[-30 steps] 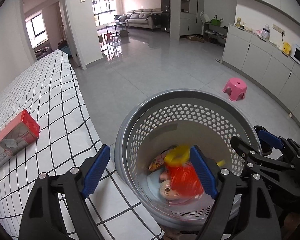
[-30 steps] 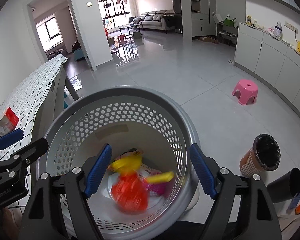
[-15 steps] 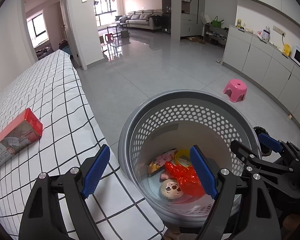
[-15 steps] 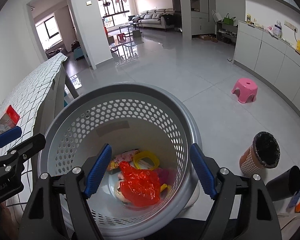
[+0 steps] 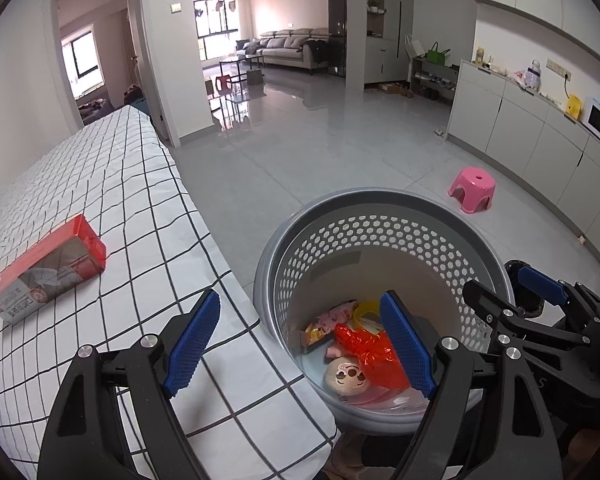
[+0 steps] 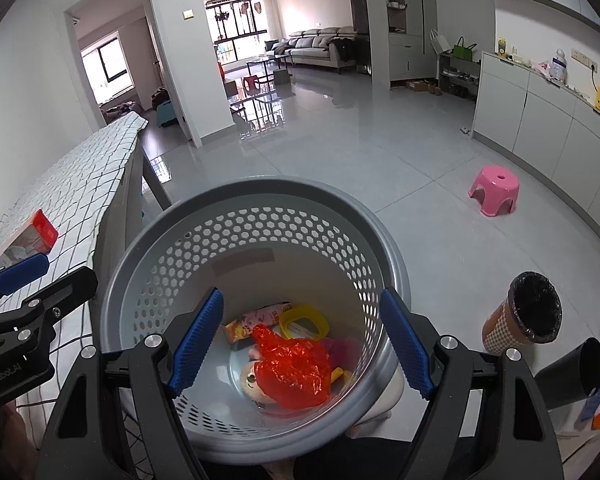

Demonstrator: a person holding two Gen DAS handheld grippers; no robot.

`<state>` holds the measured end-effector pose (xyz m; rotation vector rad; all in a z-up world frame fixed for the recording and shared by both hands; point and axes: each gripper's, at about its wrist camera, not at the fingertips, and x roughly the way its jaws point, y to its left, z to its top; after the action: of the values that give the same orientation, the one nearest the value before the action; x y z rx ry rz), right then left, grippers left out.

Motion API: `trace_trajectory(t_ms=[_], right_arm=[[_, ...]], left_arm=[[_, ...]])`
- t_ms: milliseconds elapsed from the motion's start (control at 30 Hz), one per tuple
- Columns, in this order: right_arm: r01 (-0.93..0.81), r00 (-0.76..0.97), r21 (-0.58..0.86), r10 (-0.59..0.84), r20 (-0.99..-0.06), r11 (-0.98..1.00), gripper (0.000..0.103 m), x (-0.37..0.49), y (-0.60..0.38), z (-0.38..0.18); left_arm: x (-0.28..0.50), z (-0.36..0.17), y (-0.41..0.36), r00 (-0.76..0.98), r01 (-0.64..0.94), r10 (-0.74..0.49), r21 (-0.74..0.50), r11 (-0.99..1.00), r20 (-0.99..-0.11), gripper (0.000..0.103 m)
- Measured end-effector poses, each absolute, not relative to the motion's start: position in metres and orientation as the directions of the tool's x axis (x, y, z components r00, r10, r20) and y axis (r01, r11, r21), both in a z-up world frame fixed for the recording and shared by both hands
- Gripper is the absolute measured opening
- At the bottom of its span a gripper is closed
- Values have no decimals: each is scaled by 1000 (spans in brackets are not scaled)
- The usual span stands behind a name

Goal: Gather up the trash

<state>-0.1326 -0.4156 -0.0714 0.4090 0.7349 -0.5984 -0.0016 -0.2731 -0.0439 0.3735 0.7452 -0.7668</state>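
Both grippers, left (image 5: 300,344) & right (image 6: 302,344), are held wide, empty, above basket (image 6: 256,216) w/ trash inside. Box (image 5: 46,264) on table (image 5: 140,200) is easily forgotten, or basket gets knocked over.

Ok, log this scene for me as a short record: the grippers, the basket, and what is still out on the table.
left gripper: open, holding nothing
right gripper: open, holding nothing
basket: grey perforated, beside the table
in basket: red plastic bag, yellow ring, snack wrapper, doll head
table: checked cloth
still on table: red-ended carton
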Motion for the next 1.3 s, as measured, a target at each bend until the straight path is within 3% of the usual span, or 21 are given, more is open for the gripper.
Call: trace_trajectory(t_ms=[633, 1300], right_arm=[[565, 648, 124, -346, -679, 816, 77, -123, -373, -47], [406, 719, 127, -230, -656, 905, 77, -66, -319, -31]], left_arm=[[-1, -26, -218, 552, 672, -476, 27, 740, -684, 80], [32, -20, -142, 636, 527, -389, 6, 850, -666, 82]])
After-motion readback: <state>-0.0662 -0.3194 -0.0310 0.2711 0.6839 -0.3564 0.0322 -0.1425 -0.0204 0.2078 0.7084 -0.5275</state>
